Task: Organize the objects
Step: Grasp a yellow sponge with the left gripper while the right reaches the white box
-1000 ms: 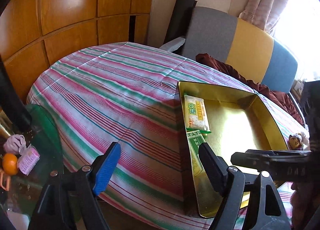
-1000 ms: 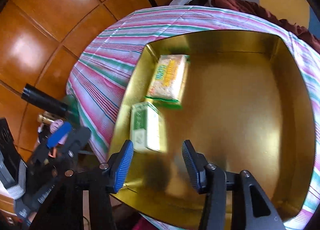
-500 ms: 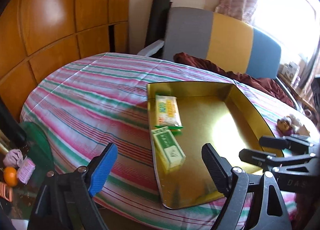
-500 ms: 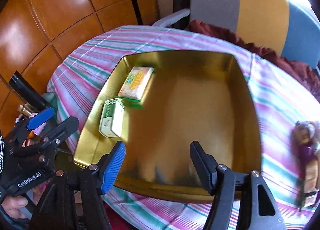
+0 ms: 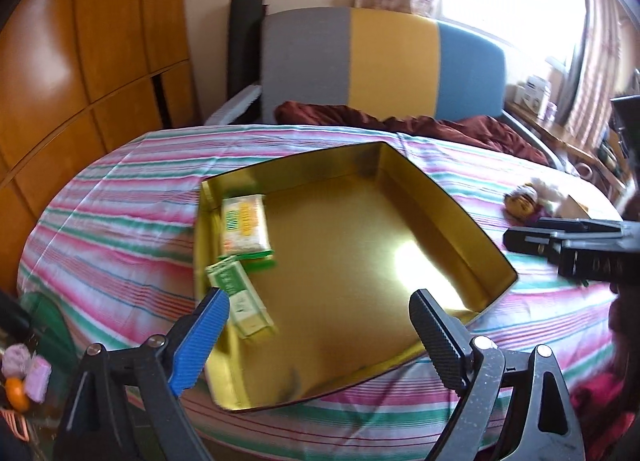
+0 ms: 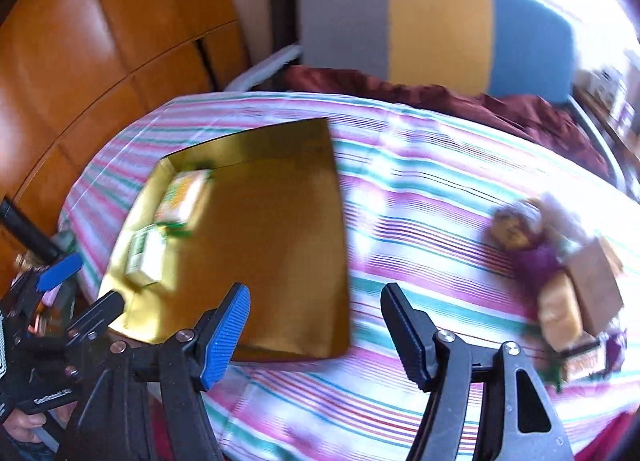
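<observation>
A gold tin tray (image 5: 448, 221) (image 6: 296, 341) lies on the striped bed. In it, along its left wall, are a yellow-white snack packet (image 5: 244, 225) (image 6: 184, 195) and a green-white box (image 5: 240, 299) (image 6: 144, 259). My left gripper (image 5: 318, 335) is open and empty over the tray's near edge. My right gripper (image 6: 316, 333) is open and empty above the tray's right front corner. A doll (image 6: 524, 237) (image 5: 520, 199) and several packets (image 6: 576, 305) lie on the bed to the right.
The bed has a pink, green and white striped cover (image 5: 120, 229). A grey, yellow and blue headboard (image 5: 384, 61) and a dark red blanket (image 5: 420, 125) are behind. Wooden panels (image 5: 80, 61) stand at the left. A side table with small items (image 5: 24, 373) is lower left.
Both grippers have swung to the right. The tray has shifted left in the right wrist view and the doll and packets have come into view. Both grippers stay open.
</observation>
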A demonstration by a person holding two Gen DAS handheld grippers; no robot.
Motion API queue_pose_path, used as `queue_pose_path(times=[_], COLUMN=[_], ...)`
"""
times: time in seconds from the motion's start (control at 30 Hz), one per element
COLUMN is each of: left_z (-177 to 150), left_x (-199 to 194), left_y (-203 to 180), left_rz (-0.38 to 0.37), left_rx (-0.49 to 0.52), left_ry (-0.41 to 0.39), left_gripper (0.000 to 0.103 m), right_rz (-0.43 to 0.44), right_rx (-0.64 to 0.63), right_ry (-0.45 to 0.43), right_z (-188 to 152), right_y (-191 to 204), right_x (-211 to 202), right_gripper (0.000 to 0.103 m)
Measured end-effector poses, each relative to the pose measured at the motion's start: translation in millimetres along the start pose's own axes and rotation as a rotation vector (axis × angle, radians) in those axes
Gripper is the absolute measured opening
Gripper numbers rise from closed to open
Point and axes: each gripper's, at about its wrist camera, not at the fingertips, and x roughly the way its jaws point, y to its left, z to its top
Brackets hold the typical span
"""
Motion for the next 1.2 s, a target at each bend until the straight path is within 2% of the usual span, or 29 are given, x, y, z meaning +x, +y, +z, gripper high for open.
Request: queue_pose_path(times=[0.3,0.33,0.67,0.9,1.0,1.07,1.17,1.2], left_z=[4.9,5.6,5.6,8.5,10.6,12.6,17.5,19.8], left_x=[9.4,10.0,14.5,18.5,21.3,23.5,25.5,26.1], left_y=[-43.0,-46.5,-81.7,-99.8,-111.0,-121.6,-140.4,-146.8], left_rz=[-0.065,-0.074,-0.160,-0.192,-0.210,-0.225,-0.259,-0.275], left_rx=[0.090,0.097,0.170,0.195,0.210,0.225,0.246,0.250], left_ry=[0.020,0.023,0.056,0.083,0.092,0.099,0.104,0.107], left_gripper=[0.092,0.092,0.092,0.092,0.092,0.092,0.092,0.092], right_rz=[-0.096,-0.066,-0.166,-0.123,-0.039,0.015,0.049,0.094], right_rx=[0.161,0.117,0.321,0.369,0.419,0.411,0.409,0.419], right_ry=[-0.014,0.011,-0.055,0.000,0.035,0.026,0.057,0.066], right_z=[-2.7,-0.6,26.7,27.2,19.3,19.3,18.2,17.7], right_y=[-101.9,-112.1,-229.0,-274.0,-282.4,-278.5,-275.5,-275.5], right_x=[-24.3,-27.0,-38.4,-2.0,8.2,4.4,8.2,9.2], right_gripper=[0.069,0.069,0.072,0.072,0.073,0.074,0.076,0.076])
